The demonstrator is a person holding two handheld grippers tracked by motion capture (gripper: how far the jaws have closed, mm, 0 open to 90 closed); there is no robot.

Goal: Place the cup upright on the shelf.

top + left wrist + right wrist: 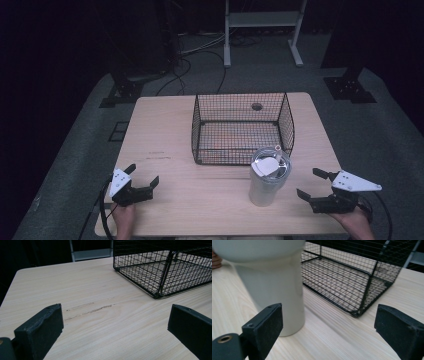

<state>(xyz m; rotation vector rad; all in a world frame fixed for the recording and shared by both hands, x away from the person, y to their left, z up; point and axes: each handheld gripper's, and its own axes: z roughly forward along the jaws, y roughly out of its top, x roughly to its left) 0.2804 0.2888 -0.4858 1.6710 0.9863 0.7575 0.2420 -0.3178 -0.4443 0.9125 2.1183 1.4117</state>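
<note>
**A:** Where does the tumbler stand for you right now?

**B:** Upright on the table, just in front of the near wall of the wire basket, toward its right corner. Its clear lid is on. Nothing holds it. In your right gripper view it rises close ahead, left of centre, with its base on the wood beside the left jaw.

**A:** And your right gripper?

**B:** It sits to the right of the tumbler, near but apart from it, with its jaws spread wide and nothing between them. Your hand keeps it low over the table's near edge.

**A:** So which step would you call this?

**B:** I'd judge it the approach, before any grasp. The basket is empty, so the tumbler looks bound for it, and you have not touched it yet.

**A:** What does the next move ask of you?

**B:** Slide the right gripper leftward until the tumbler's body lies between the jaws, not beside one. Take it below the wider top, where the wall looks straight, then close firmly; the smooth side may slip. You will need to lift it clear of the basket's near wall before carrying it in.

**A:** And your left gripper?

**B:** Well apart, at the near left of the table, jaws also standing open on nothing. Its view faces bare wood and the basket's left corner. It could steady the basket if it shifts.
</note>
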